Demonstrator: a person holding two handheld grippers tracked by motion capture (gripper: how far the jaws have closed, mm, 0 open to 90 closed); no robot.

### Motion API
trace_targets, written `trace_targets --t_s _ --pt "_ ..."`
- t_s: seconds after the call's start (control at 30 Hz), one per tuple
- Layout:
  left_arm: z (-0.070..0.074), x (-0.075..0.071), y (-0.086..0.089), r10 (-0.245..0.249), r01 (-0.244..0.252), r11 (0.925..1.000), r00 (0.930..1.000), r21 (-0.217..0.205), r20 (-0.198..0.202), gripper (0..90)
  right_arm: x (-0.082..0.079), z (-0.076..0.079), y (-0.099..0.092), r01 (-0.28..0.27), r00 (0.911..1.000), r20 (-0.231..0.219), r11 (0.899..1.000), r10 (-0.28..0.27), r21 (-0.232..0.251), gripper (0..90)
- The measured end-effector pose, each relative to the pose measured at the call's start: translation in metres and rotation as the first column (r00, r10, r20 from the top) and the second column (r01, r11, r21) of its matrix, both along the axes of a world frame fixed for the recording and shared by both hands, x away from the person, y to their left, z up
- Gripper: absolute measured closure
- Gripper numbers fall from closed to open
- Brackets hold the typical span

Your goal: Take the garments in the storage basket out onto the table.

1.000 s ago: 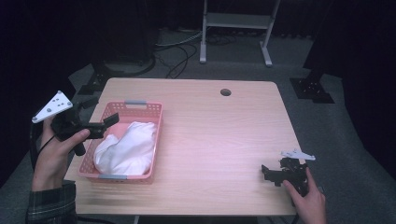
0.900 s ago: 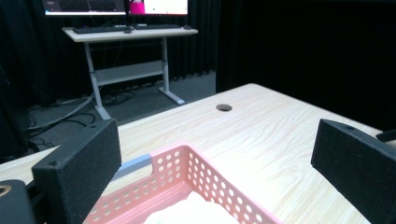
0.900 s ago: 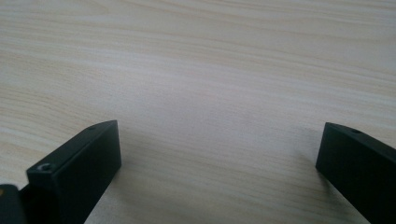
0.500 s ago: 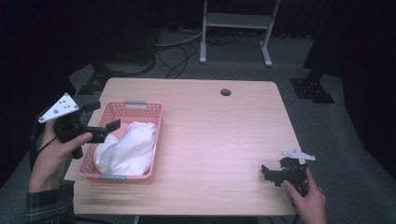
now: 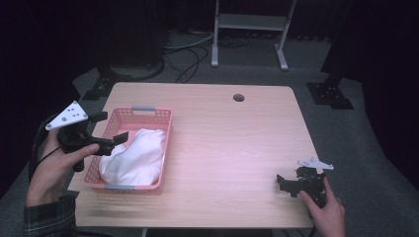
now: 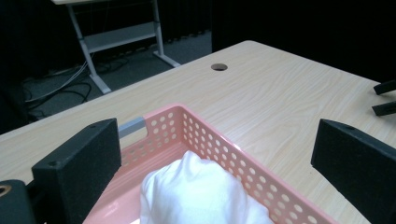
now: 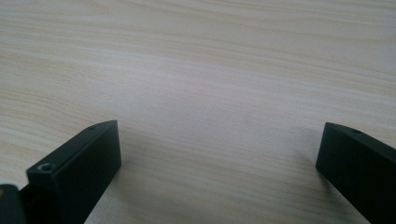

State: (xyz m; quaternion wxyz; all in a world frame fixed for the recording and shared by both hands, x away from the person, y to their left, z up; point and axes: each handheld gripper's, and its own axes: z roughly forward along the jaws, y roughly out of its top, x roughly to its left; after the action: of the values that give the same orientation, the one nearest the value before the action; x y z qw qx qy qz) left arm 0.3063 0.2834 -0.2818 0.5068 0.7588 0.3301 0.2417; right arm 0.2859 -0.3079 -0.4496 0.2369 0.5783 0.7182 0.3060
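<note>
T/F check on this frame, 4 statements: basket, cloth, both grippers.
1. The white cloth lies inside the pink basket. True.
2. The left gripper is shut on the cloth. False: its jaws are wide open above the basket, holding nothing.
3. The right gripper sits low over the bare table, jaws open. True.
4. The basket is at the table's right edge. False: it sits at the left side, near the left gripper.
</note>
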Motion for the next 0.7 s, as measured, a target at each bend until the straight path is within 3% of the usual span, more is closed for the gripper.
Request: trace_targets --t_s 0.13,0.4,0.7 --pt "-0.001 0.0 0.0 0.015 -0.015 0.9996 0.9997 0.023 -0.017 1.4 0.0 0.0 0.0 0.0 1.0 0.0 1.0 0.0 0.0 0.0" --pt "-0.009 0.004 -0.001 0.017 -0.012 0.9982 0.9956 0.059 -0.092 1.4 0.0 0.0 0.0 0.0 1.0 0.0 1.0 0.0 0.0 0.0" --pt "-0.016 0.01 -0.006 0.017 -0.006 0.9962 0.9922 0.087 -0.123 1.4 0.0 0.0 0.0 0.0 1.0 0.0 1.0 0.0 0.0 0.0"
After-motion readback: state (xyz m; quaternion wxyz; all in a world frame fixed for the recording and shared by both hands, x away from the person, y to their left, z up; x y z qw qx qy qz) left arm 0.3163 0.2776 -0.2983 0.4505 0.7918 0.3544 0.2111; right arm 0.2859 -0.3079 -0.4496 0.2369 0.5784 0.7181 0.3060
